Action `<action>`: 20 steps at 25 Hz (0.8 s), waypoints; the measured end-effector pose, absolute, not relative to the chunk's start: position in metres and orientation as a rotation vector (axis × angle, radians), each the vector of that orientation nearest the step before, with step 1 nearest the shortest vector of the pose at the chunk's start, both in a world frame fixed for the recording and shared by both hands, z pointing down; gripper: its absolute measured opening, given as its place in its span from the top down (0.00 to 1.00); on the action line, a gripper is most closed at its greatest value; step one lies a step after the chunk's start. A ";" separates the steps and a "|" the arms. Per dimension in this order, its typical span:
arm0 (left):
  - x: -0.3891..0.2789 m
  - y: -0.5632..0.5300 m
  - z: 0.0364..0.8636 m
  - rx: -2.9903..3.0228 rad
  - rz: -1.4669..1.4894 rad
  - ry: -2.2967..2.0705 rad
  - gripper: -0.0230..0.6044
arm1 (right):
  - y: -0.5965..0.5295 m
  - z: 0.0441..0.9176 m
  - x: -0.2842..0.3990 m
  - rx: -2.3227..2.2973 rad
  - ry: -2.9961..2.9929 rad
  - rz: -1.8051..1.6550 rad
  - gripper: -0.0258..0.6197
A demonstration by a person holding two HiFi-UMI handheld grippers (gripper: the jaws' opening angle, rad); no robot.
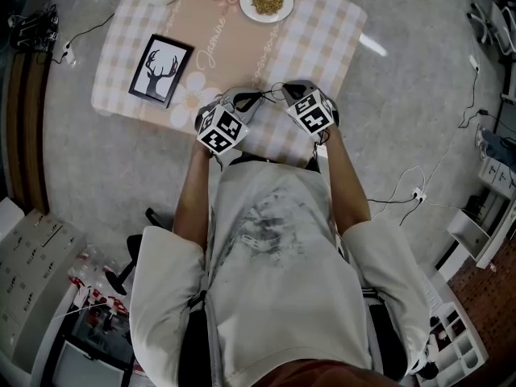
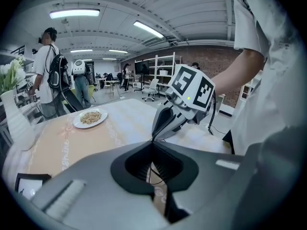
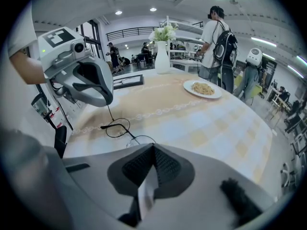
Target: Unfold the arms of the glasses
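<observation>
The left tongs (image 2: 153, 144) and right tongs (image 3: 152, 146) are pressed together, each pinching the glasses (image 3: 117, 127) (thin wire frame).

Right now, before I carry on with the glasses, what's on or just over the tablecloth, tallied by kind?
glasses: 1
plate of food: 1
framed picture: 1
vase: 1
Total: 4
</observation>
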State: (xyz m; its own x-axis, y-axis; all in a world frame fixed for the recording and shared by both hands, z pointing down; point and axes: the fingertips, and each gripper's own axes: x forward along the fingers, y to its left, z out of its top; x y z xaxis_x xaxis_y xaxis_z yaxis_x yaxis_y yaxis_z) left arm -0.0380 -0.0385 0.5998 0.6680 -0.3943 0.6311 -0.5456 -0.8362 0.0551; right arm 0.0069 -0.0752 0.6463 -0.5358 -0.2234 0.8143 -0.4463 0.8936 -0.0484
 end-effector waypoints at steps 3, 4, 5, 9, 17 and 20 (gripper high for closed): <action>-0.042 -0.039 0.598 2.627 0.867 -0.780 0.95 | -0.075 0.646 0.007 0.485 -2.150 0.313 0.94; -0.043 -0.039 0.598 2.622 0.850 -0.787 0.95 | -0.076 0.646 0.007 0.486 -2.150 0.312 0.94; -0.044 -0.040 0.598 2.617 0.832 -0.794 0.95 | -0.076 0.646 0.007 0.488 -2.149 0.312 0.94; -0.049 -0.043 0.595 2.598 0.767 -0.820 0.95 | -0.075 0.647 0.007 0.494 -2.148 0.314 0.94; -0.058 -0.047 0.589 2.551 0.666 -0.864 0.95 | -0.075 0.647 0.007 0.506 -2.148 0.317 0.94; -0.058 -0.048 0.588 2.548 0.657 -0.866 0.95 | -0.075 0.646 0.006 0.509 -2.137 0.299 0.94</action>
State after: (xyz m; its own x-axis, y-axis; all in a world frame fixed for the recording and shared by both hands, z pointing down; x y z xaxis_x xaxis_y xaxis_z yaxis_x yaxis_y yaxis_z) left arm -0.0579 -0.0479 0.5878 0.7026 -0.4693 0.5349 -0.6413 -0.7433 0.1903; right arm 0.0062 -0.0749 0.6458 -0.5176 -0.2469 0.8192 -0.4621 0.8865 -0.0247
